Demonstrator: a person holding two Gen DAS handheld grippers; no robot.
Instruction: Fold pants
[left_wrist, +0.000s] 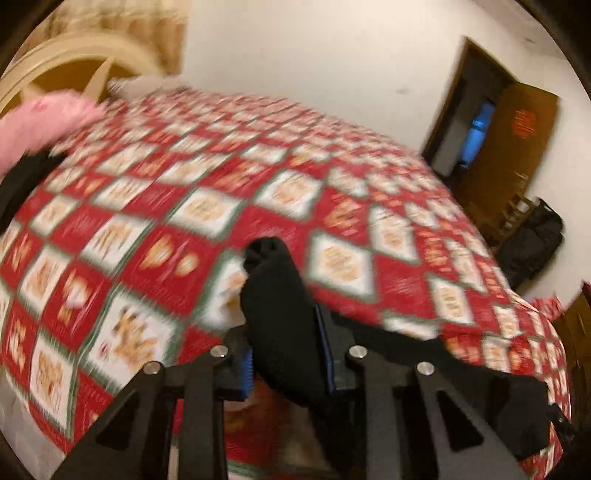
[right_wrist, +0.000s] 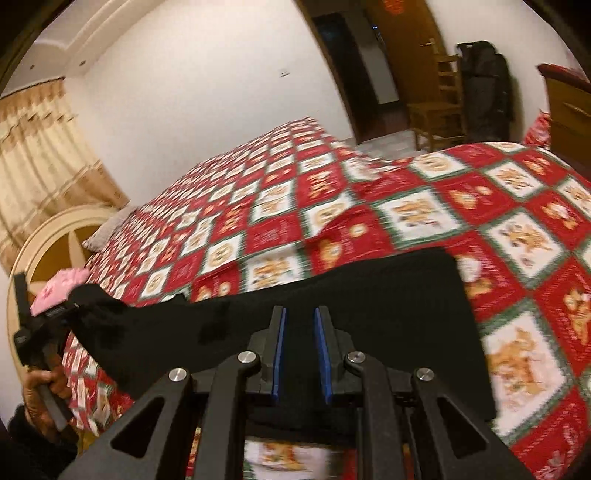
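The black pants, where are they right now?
The black pants stretch across the near edge of the red patchwork bedspread, one end pinched in the left hand-held gripper, the other in the right hand-held gripper.

Pants (right_wrist: 332, 288): plain black, no pattern. Bedspread (right_wrist: 424, 206): red & white squares w/ green borders, orange-gold motifs in the white ones. Both grippers black w/ blue pads – left (left_wrist: 291, 343), right (right_wrist: 300, 350). Pink fluffy thing (left_wrist: 44, 122) at bed's edge. Curtain (right_wrist: 40, 155): cream w/ tan bands. Wall (right_wrist: 207, 85) white; door (left_wrist: 513, 147) brown.
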